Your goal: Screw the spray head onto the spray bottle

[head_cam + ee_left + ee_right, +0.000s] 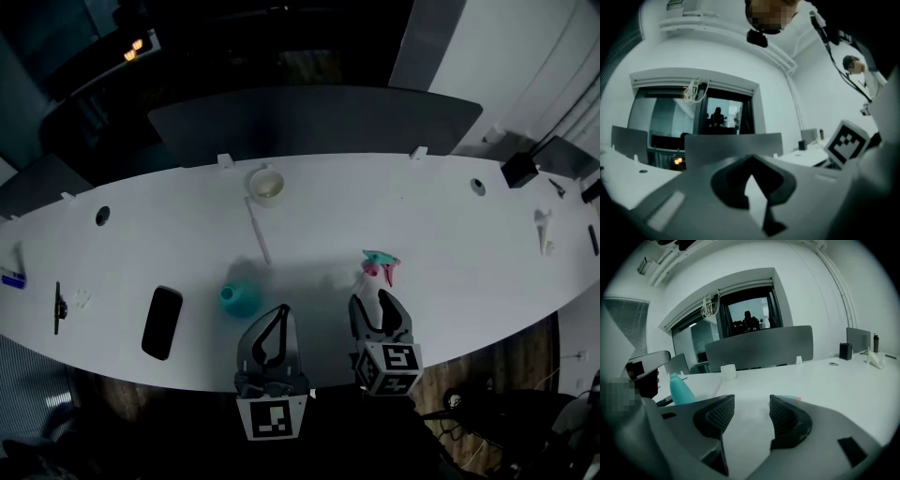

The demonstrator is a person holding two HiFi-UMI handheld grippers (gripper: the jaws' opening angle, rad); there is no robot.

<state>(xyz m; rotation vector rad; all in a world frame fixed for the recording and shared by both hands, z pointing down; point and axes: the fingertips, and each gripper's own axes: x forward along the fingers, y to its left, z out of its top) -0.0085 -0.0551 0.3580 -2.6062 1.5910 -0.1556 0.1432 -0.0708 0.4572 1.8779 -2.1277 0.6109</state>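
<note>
Nearest the lens, the left gripper (pixel 278 314) points level over the near edge of the white table (pixel 450 234), jaws pressed together on nothing. Beside it the right gripper (pixel 375 305) tips slightly downward, jaws wide apart and empty. Just beyond the right gripper the teal-and-pink spray head (pixel 380 265) lies low on the table, teal end farther out, untouched. The teal spray bottle (pixel 241 298) stands upright, neck up, just ahead and left of the left gripper.
</note>
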